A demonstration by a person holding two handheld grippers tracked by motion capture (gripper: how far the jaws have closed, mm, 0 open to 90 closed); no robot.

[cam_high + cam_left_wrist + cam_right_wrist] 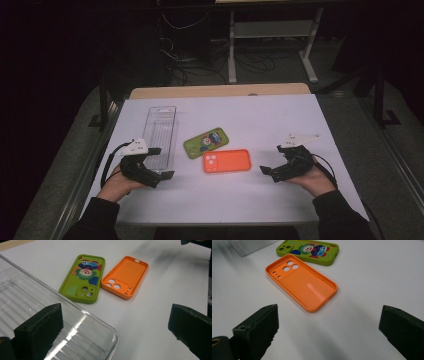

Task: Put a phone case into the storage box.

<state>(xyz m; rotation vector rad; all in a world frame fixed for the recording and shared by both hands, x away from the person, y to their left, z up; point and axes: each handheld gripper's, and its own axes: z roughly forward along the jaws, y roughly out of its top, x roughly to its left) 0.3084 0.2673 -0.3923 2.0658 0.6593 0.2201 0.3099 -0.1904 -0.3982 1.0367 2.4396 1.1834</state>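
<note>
Table (300, 200): white sheet over it, wood edge showing at 12 o'clock; everything sits in the middle-left part.
Clear tray (162, 136): long see-through plastic box with a ribbed floor, lying at 9 o'clock from the phone cases, long side running away from the person. Largest loose thing here.
Left gripper (161, 162): released, jaws wide, nothing between the pads. It hangs at the near end of the tray; in the left gripper view one jaw is over the tray's corner (110, 335), the other over bare table.
Right gripper (270, 160): released too, jaws spread, holding nothing. Just at 3 o'clock of the orange case, pointing at it.
Orange case (227, 161): plain orange phone case lying flat, open side up (inner dimpled surface catches the light), camera cutouts toward the left gripper. Mid-table, just at 5 o'clock of the green case, close beside it but apart.
Green case (206, 142): lime green with a cartoon clown print, flat, tilted, between tray and orange case.
Step in hand: judging by the aim, the right gripper goes for the orange case, likely bound for the tray.
How to do it well: come in low, straddle the near short end, pinch one thin wall rim rather than the flat floor; the soft case will flex, so close gently and lift level. Keep off the green case at 11 o'clock of it. Left gripper could steady the tray, which looks light and may slide.
</note>
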